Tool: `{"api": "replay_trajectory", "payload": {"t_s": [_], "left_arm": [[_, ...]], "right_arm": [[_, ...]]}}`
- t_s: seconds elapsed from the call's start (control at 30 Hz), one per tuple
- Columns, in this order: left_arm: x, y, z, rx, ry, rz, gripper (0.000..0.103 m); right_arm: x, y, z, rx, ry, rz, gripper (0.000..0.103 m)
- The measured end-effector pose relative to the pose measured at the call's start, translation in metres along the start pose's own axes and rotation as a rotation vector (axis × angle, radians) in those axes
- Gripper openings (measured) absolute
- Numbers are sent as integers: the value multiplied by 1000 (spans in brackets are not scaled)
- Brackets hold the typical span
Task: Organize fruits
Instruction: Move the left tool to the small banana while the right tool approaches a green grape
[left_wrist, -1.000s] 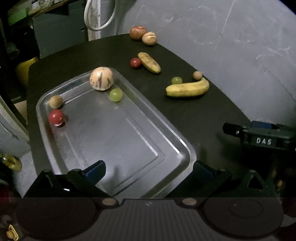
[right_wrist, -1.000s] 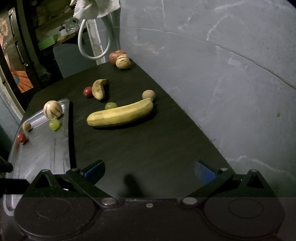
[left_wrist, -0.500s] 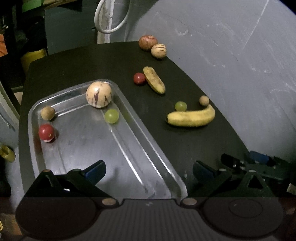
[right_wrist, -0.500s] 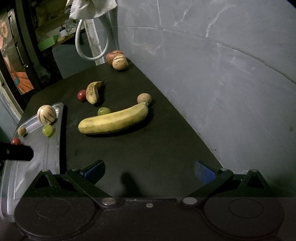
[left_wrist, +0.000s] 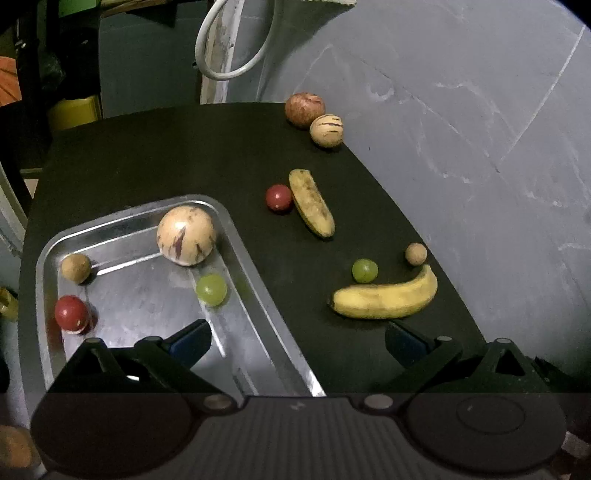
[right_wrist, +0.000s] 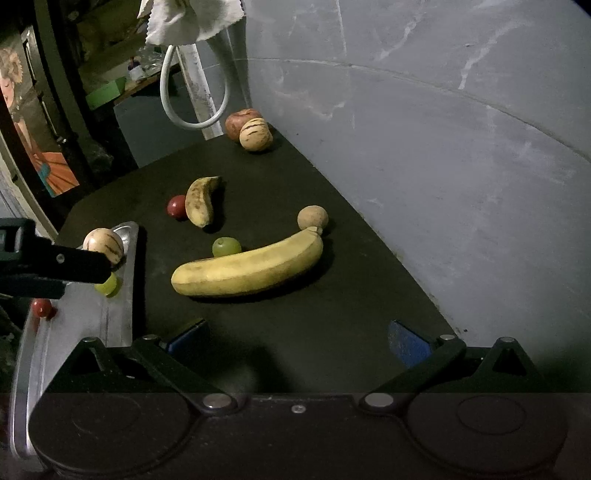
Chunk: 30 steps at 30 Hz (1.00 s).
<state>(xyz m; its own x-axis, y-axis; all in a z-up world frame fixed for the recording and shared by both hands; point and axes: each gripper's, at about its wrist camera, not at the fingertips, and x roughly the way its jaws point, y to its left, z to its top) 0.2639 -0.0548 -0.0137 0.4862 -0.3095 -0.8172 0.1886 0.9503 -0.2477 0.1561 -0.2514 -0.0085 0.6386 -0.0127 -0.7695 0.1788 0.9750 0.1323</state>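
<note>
Both my jaws gape wide, empty. Four fruits sit in the tray (left_wrist: 236, 236) at left; the big banana (right_wrist: 247, 267) and six others wait on the worktop (right_wrist: 351, 280).

Bananas: two – long yellow banana (left_wrist: 386, 301) at 4 o'clock on the table, short spotted banana (left_wrist: 311, 202) at 1 o'clock

Striped melons: two – striped melon in tray (left_wrist: 185, 235) at 10 o'clock, striped melon by the wall (left_wrist: 326, 130) at 12 o'clock

Green grapes: two – tray grape (left_wrist: 211, 289), table grape (left_wrist: 364, 270)

Small red fruits: two – tray red fruit (left_wrist: 71, 312), table red fruit (left_wrist: 279, 198)

Small brown fruits: two – tray brown fruit (left_wrist: 75, 268), table brown fruit (left_wrist: 416, 254)

Red apple (left_wrist: 304, 109): one

Metal tray (left_wrist: 255, 295): one

Tally: eleven fruits, four in tray, seven on black table (left_wrist: 155, 155)
</note>
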Motion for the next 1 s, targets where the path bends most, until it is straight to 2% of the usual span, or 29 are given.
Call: {"api": "replay_trajectory", "payload": {"t_s": [0.3,0.63,1.0], "left_arm": [[14,-2,15,-5,-11,-2,102],[32,1,41,-61,-36,-10,102],[60,3,69,-145,-32,-42,102]], "right_arm": [[6,10,6,-57,-29,7,102],[16,28,27,-137,-92,44,102],[40,55,51,-217,-93,46,89]]}}
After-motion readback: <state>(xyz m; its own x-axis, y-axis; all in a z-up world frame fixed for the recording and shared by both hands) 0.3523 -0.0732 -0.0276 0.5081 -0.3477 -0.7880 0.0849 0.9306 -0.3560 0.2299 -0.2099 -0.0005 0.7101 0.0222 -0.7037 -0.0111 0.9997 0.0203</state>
